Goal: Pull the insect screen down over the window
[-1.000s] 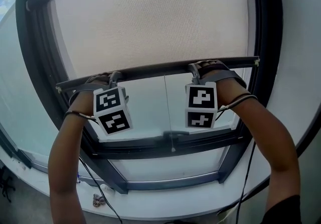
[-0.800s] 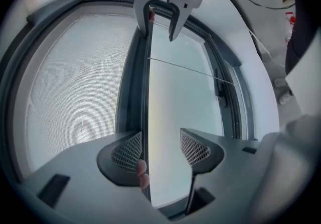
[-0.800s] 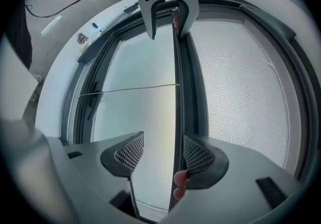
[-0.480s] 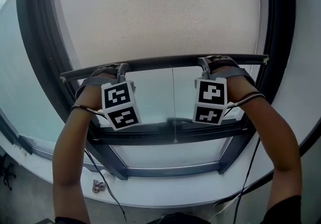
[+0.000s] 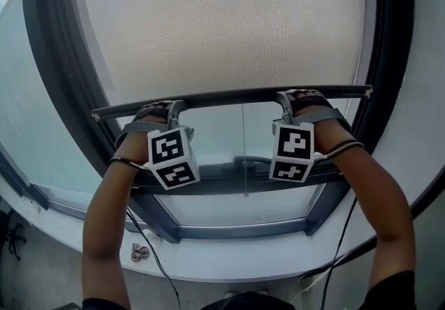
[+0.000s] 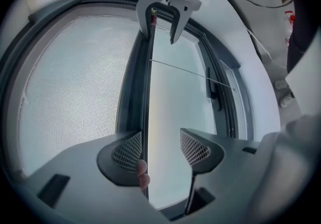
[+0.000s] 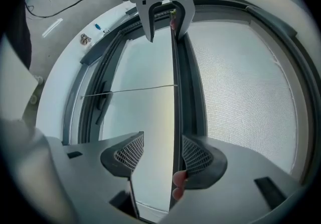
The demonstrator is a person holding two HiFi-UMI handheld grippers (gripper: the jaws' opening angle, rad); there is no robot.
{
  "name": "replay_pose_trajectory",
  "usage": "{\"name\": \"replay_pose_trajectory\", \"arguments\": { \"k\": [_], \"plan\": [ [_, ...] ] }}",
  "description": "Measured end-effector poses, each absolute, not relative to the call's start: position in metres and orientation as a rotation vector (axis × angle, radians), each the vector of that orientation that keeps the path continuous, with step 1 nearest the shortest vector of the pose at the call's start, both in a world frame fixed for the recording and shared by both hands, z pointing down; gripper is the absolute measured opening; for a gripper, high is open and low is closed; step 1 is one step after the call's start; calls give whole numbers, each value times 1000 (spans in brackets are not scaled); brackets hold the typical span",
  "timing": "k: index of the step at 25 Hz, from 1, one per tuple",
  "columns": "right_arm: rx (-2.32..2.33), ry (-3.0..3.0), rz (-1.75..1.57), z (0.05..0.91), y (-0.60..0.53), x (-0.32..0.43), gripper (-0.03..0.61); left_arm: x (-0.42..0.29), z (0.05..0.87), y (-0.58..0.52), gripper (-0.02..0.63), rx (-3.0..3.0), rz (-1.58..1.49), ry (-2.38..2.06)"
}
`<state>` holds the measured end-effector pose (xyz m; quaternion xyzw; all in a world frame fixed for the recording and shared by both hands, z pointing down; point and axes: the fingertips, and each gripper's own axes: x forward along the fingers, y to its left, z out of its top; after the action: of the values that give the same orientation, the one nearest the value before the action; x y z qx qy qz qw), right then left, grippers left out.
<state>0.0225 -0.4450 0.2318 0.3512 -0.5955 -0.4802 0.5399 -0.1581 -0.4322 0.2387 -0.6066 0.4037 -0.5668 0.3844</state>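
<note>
The insect screen (image 5: 222,30) is a pale beige fine mesh, drawn down over roughly the upper half of the window (image 5: 59,72), whose frame is dark grey. Its dark bottom bar (image 5: 229,98) runs nearly level across the opening, slightly higher at the right. 1 thin cord (image 5: 244,142) hangs from the bar's middle over the uncovered glass below.

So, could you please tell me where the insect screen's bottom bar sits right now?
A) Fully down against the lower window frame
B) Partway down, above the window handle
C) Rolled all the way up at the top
B: in the head view the bottom bar crosses the middle of the window, above the window handle, with uncovered glass showing beneath it.
</note>
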Motion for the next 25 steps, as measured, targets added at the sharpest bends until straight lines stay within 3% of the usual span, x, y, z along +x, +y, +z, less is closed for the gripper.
{"name": "replay_pose_trajectory", "arguments": {
  "k": [25],
  "plan": [
    [783,-1518,-1028,339,-441,21,233,-155,345,-427,242,-1719,-1502,975]
  ]
}}
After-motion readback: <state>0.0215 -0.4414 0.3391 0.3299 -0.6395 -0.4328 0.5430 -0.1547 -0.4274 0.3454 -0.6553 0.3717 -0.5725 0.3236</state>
